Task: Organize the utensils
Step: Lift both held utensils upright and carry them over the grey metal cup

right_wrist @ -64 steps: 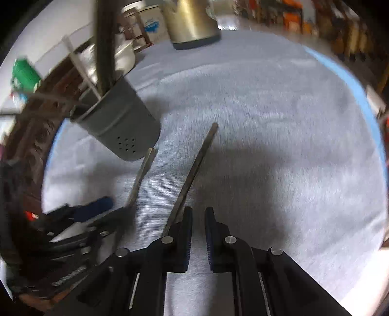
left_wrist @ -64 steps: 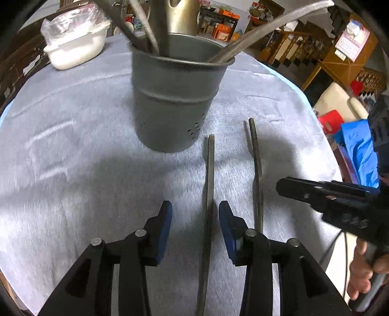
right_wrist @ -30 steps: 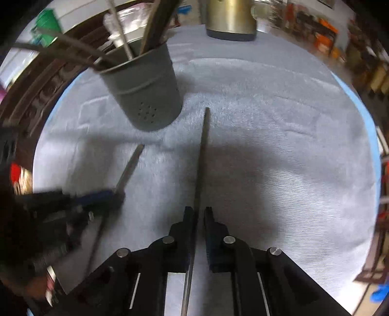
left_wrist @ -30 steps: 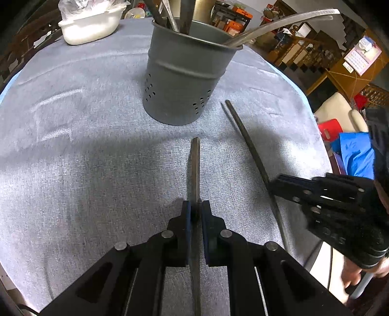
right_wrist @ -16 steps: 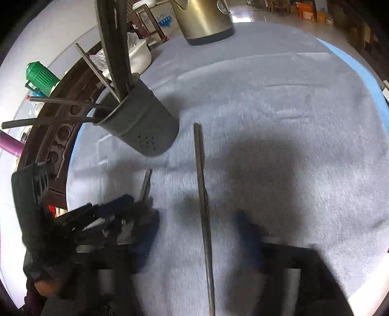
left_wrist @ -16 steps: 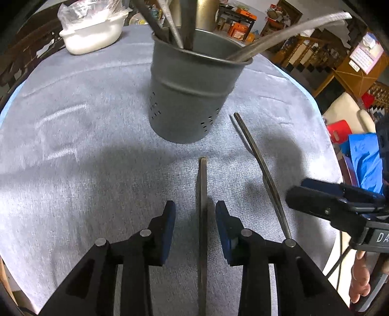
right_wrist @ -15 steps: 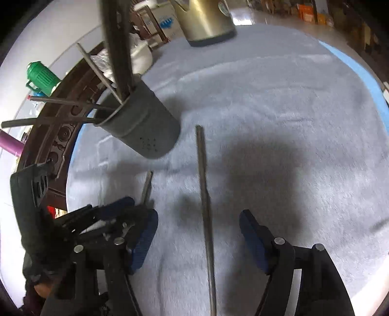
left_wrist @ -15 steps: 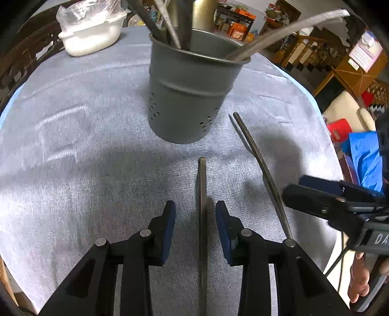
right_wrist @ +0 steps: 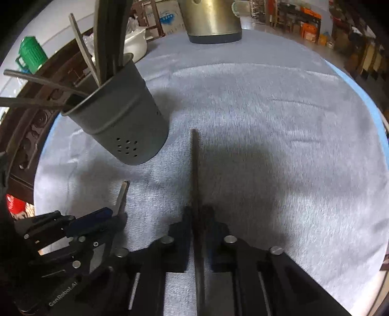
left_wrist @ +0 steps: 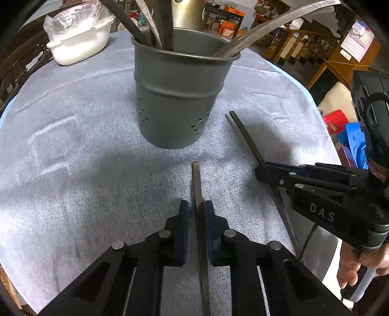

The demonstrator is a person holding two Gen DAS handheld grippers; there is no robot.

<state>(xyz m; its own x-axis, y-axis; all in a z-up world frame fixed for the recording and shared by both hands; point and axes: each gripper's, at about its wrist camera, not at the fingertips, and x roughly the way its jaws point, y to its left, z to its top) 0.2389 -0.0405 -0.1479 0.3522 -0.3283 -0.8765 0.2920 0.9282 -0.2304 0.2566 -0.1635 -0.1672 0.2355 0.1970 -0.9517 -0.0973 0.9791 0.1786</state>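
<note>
Lettering on the right gripper [left_wrist: 261,171] reads "DAS" in the left wrist view, and the left gripper's body shows "GenRobot.AI" in the right wrist view. The left gripper [left_wrist: 196,217] reaches forward low over the cloth, its blue pads [left_wrist: 184,214] drawn in to either side of a flat metal utensil handle [left_wrist: 197,192]; whether they actually press on it cannot be told. The right gripper comes in from the right, held by a bare hand [left_wrist: 359,265], and its jaws sit close about a second, longer utensil handle [left_wrist: 245,138]; contact there is blurred in its own view and cannot be told either. Both handles lie on a pale grey-blue tablecloth [left_wrist: 73,150], pointing toward a grey perforated metal utensil holder [left_wrist: 180,97] that stands upright just beyond them with several utensils leaning out of it. Farther back sit a white dish covered in plastic [left_wrist: 77,41] and a brass-coloured kettle [right_wrist: 211,19]. Wooden furniture and a wall calendar [left_wrist: 356,40] fill the room behind.
</note>
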